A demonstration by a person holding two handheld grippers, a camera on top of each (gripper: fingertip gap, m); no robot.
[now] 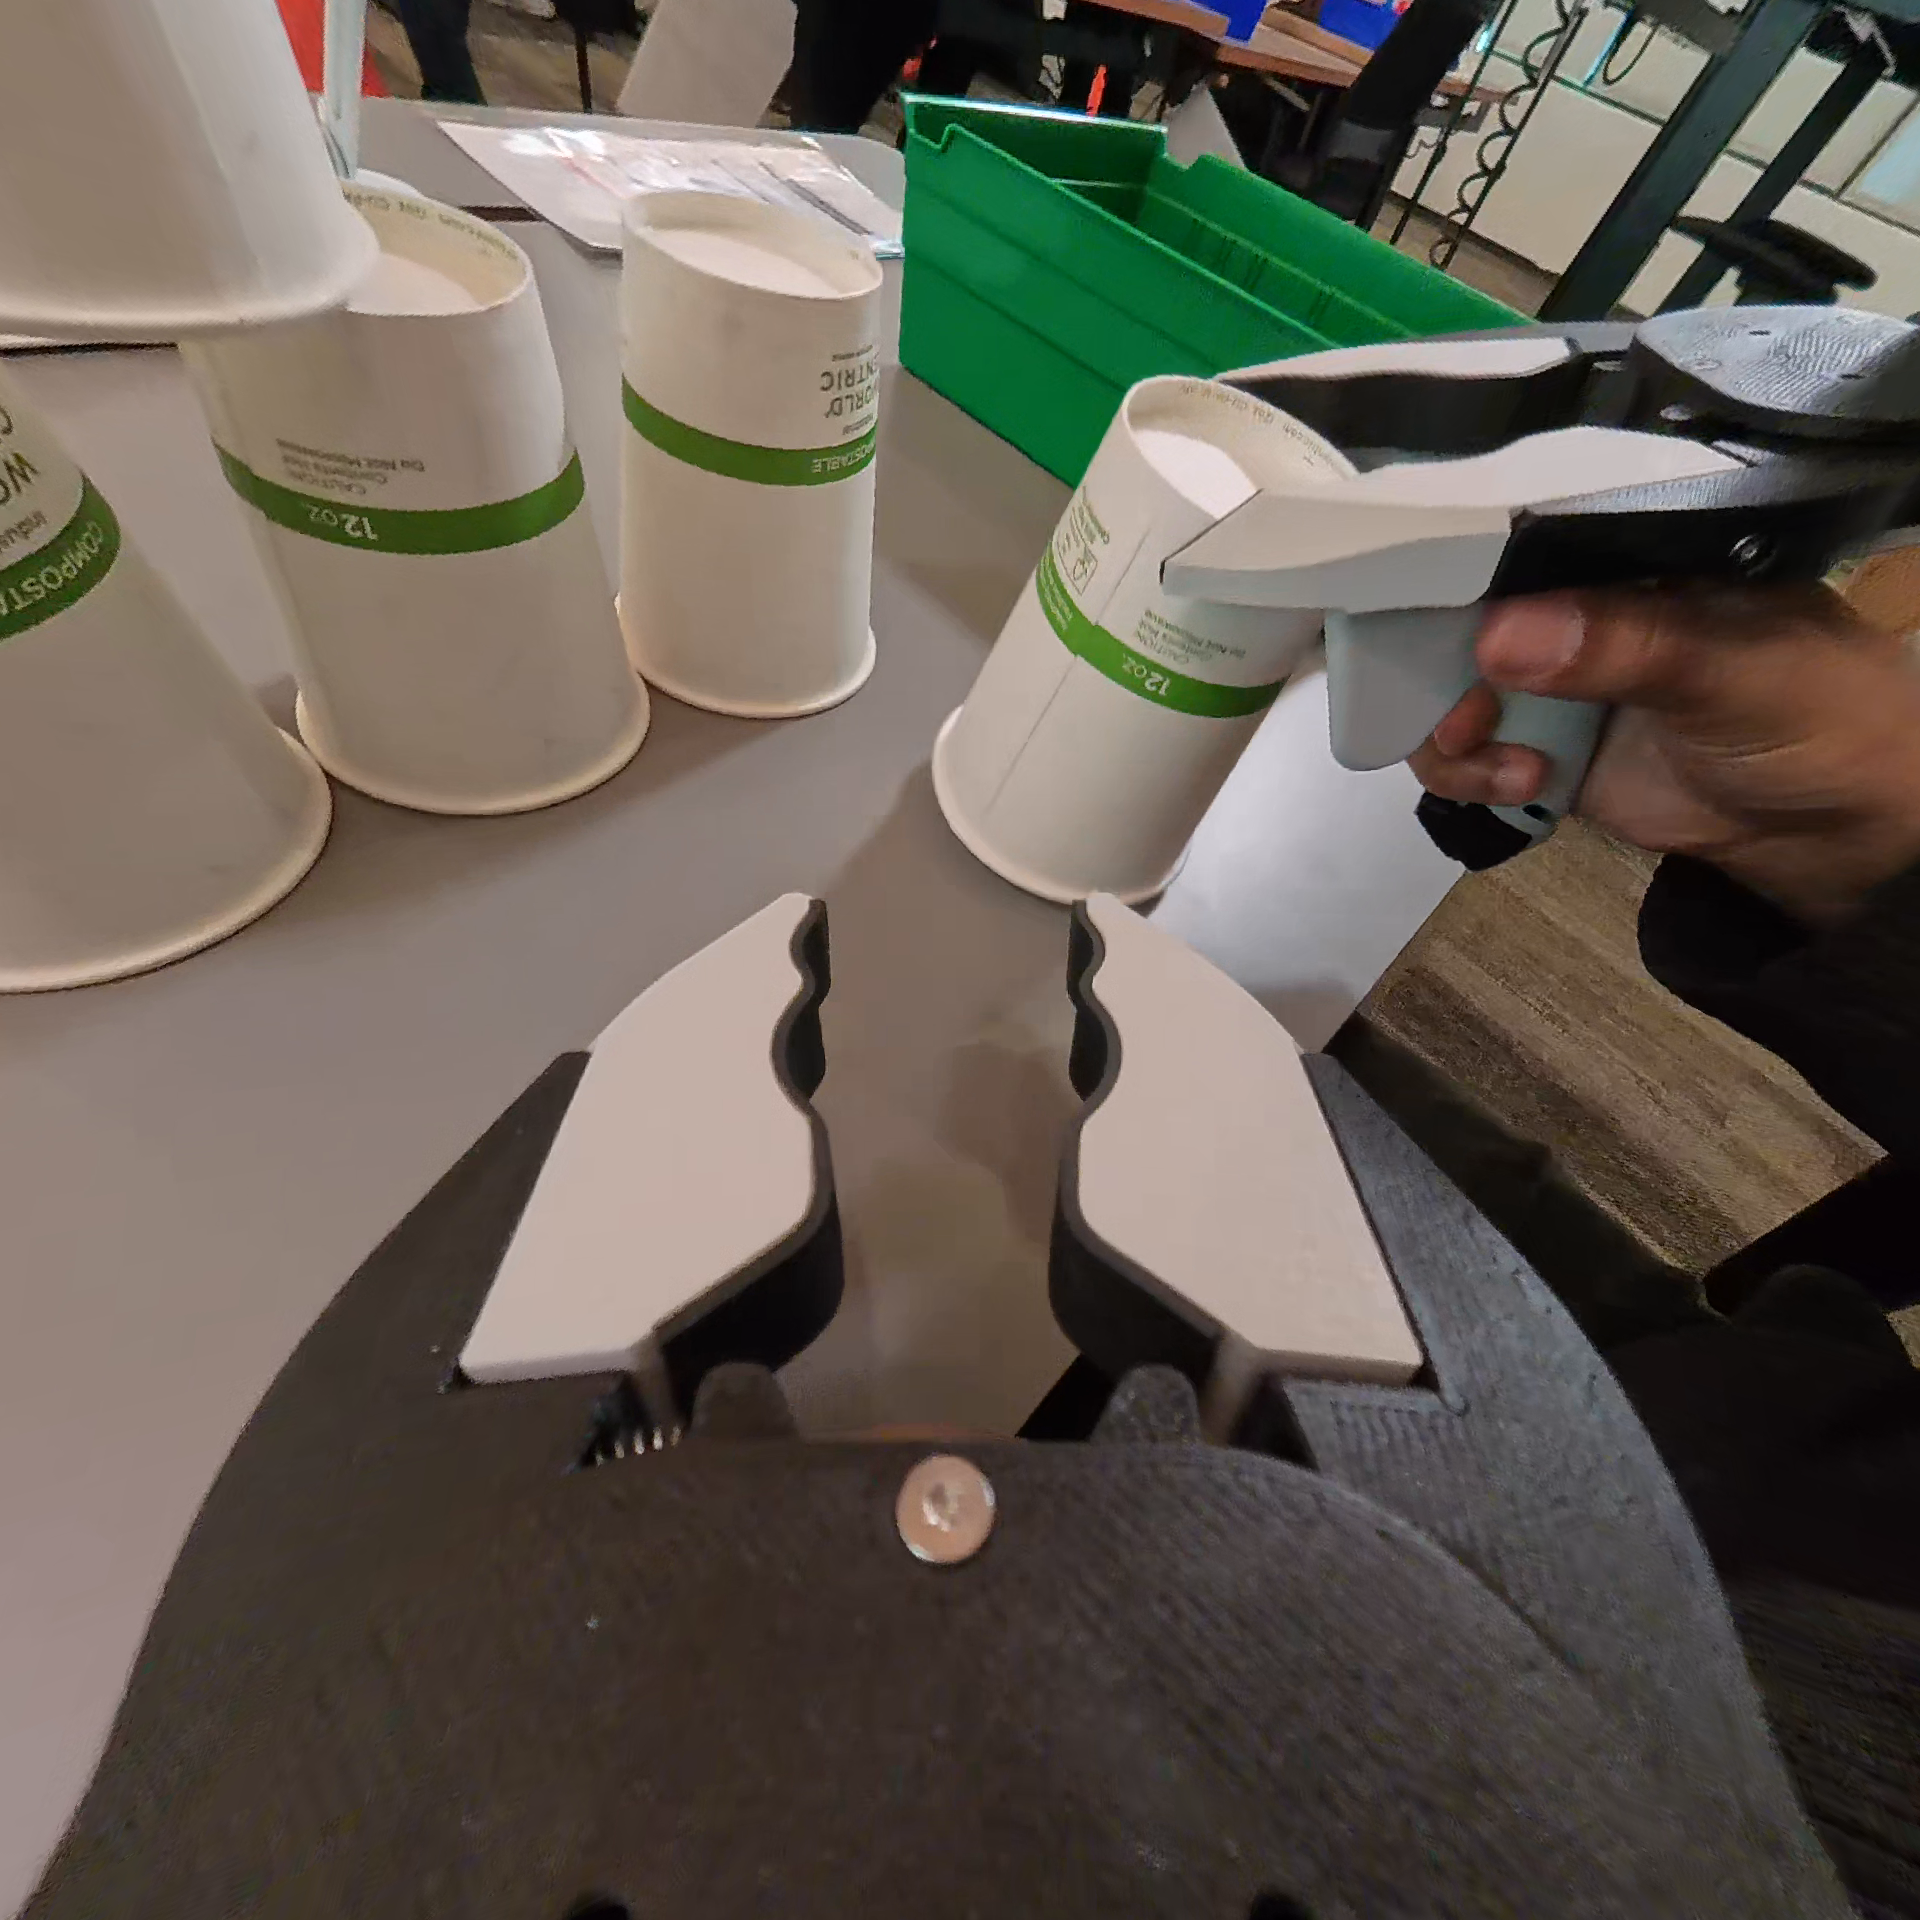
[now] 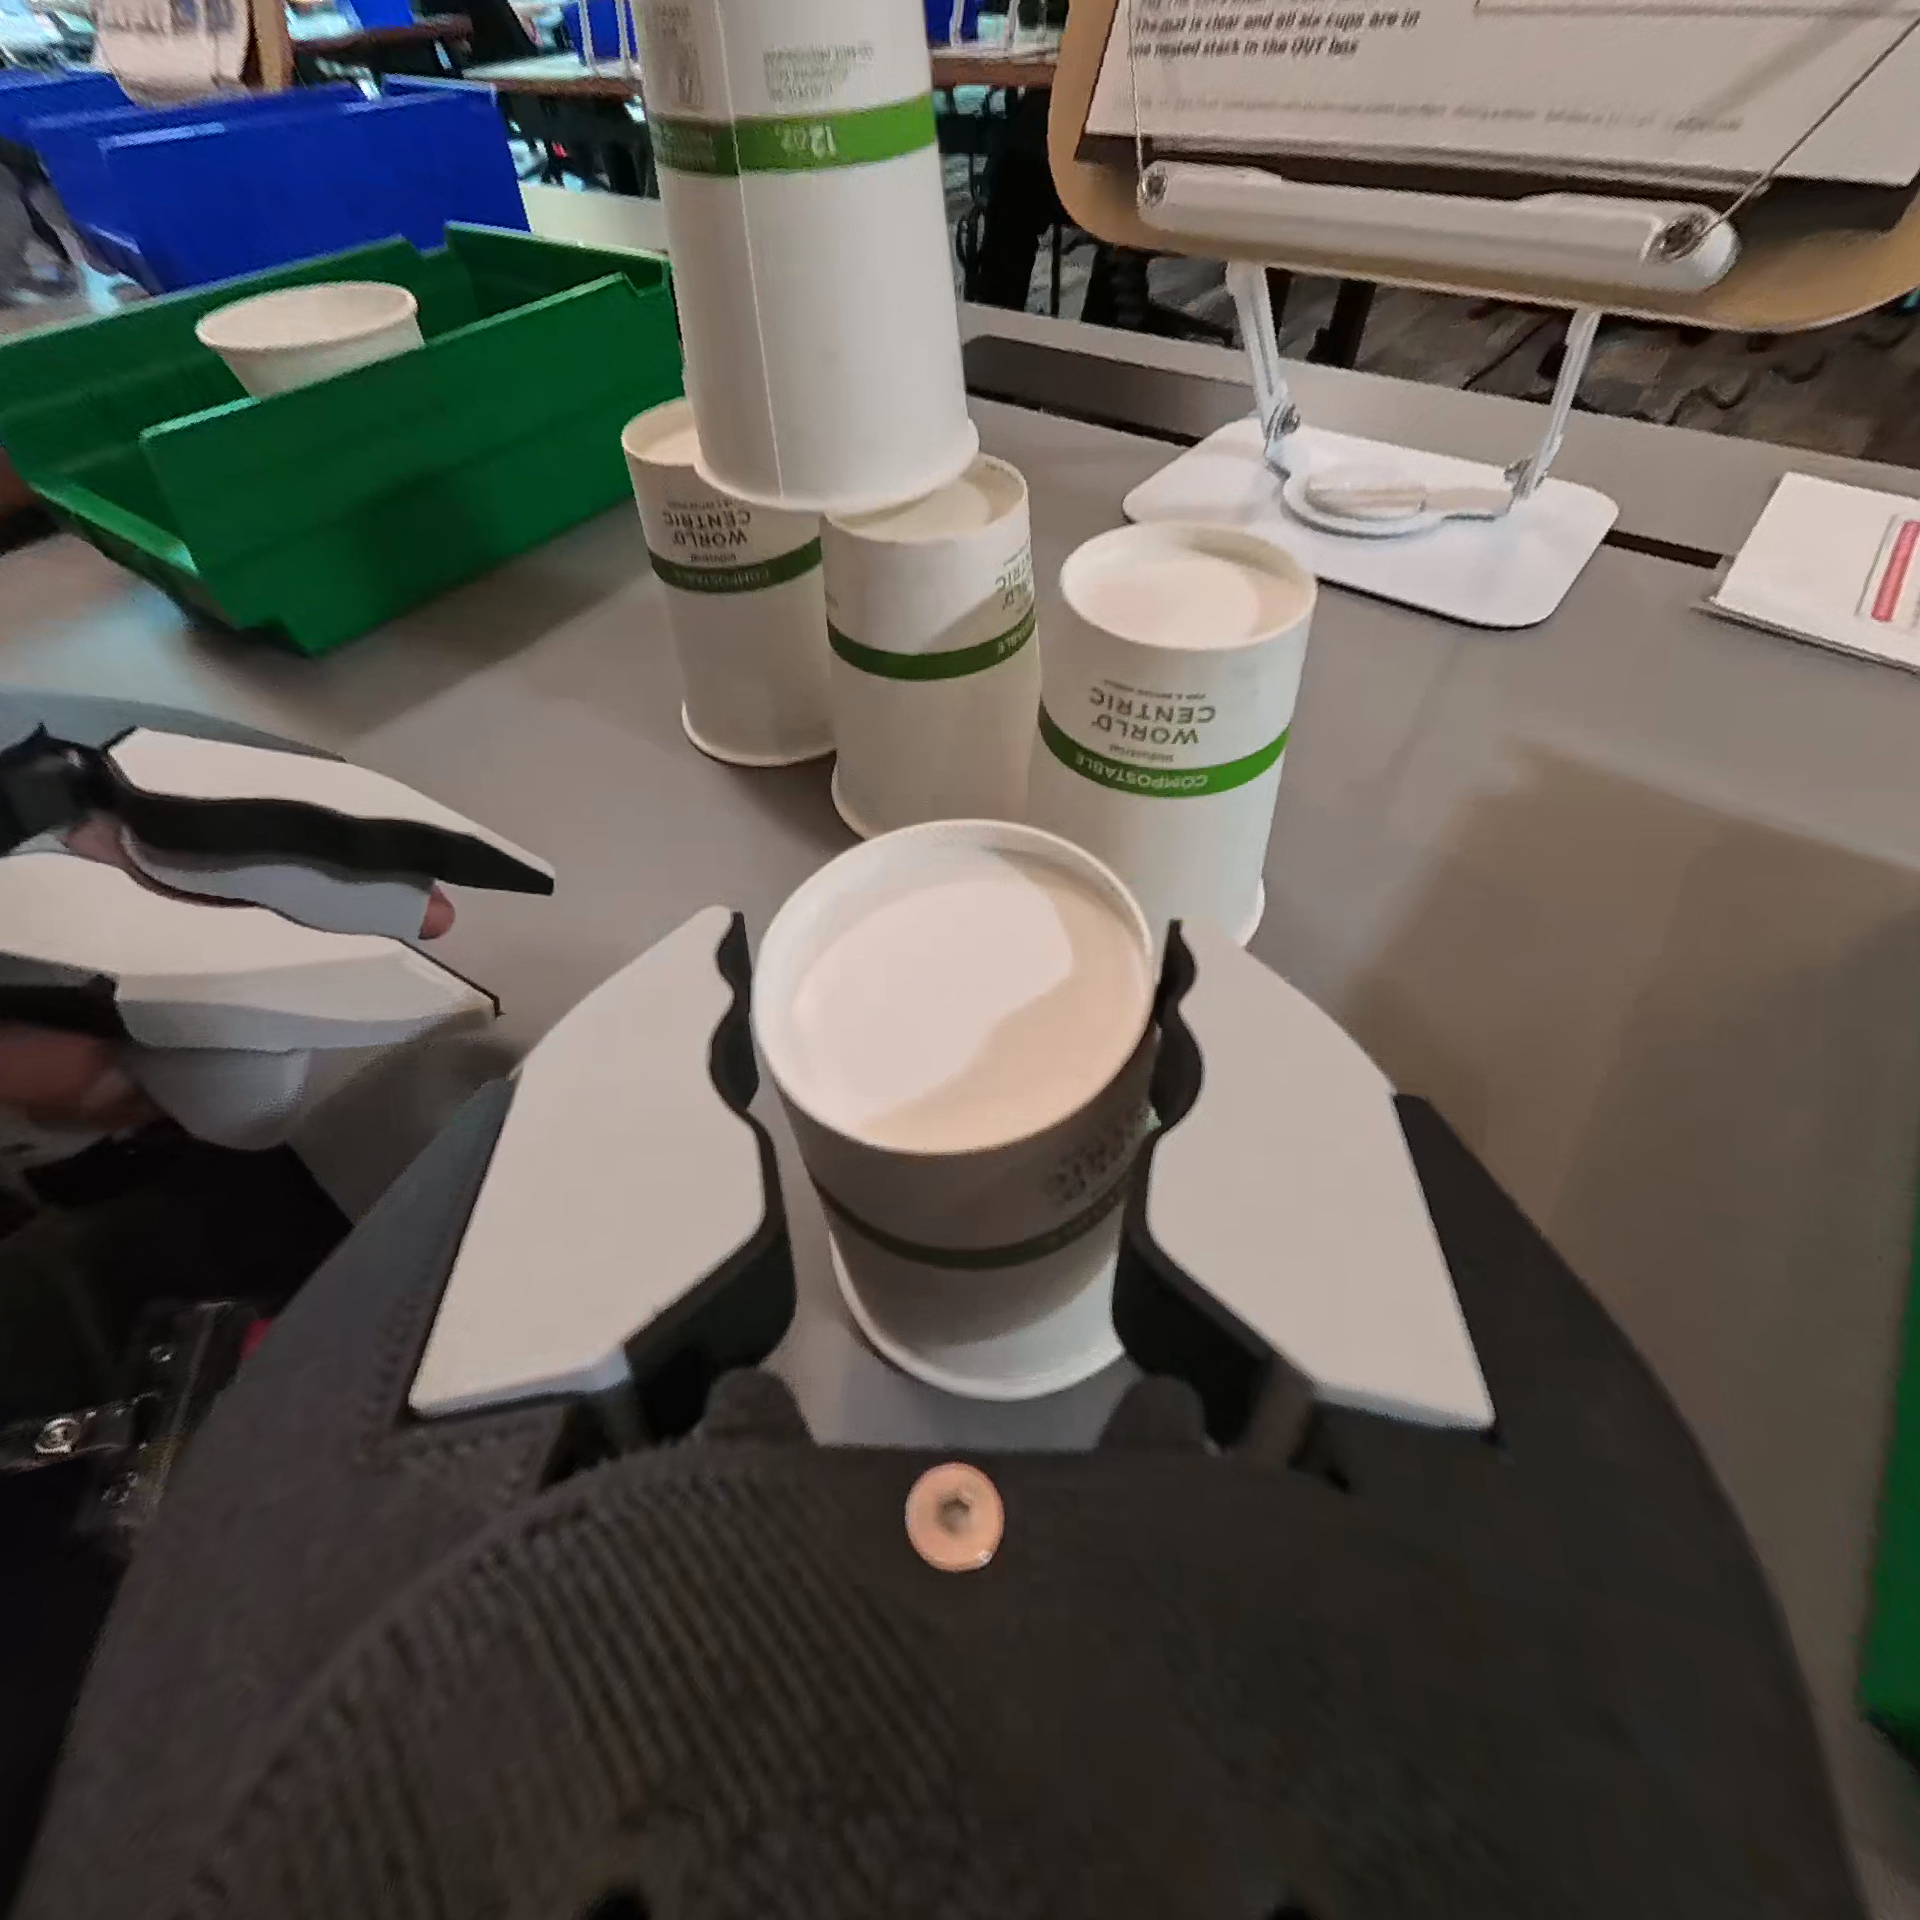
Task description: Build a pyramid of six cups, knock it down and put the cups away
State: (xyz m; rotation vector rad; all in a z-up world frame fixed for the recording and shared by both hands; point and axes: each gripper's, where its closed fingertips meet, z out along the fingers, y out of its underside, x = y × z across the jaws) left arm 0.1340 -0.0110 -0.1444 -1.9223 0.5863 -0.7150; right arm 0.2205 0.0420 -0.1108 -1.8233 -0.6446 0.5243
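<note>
My right gripper (image 2: 954, 935) is shut on an upside-down white paper cup with a green band (image 2: 956, 1039). It grips the cup near its base end. In the left wrist view this cup (image 1: 1101, 675) hangs tilted in the right gripper (image 1: 1195, 473) near the table's right edge. My left gripper (image 1: 951, 925) is open and empty, low over the grey table (image 1: 312, 1143), just short of that cup. It also shows in the right wrist view (image 2: 509, 945). Three more upside-down cups (image 2: 1174, 707) stand in a cluster, and another cup (image 2: 821, 260) is stacked on top of two of them.
A green bin (image 2: 343, 488) at the back holds one upright cup (image 2: 312, 332). In the left wrist view the green bin (image 1: 1143, 270) sits behind the held cup. A document stand (image 2: 1371, 520) and papers (image 2: 1829, 582) are at the far right. Blue bins (image 2: 260, 166) are beyond.
</note>
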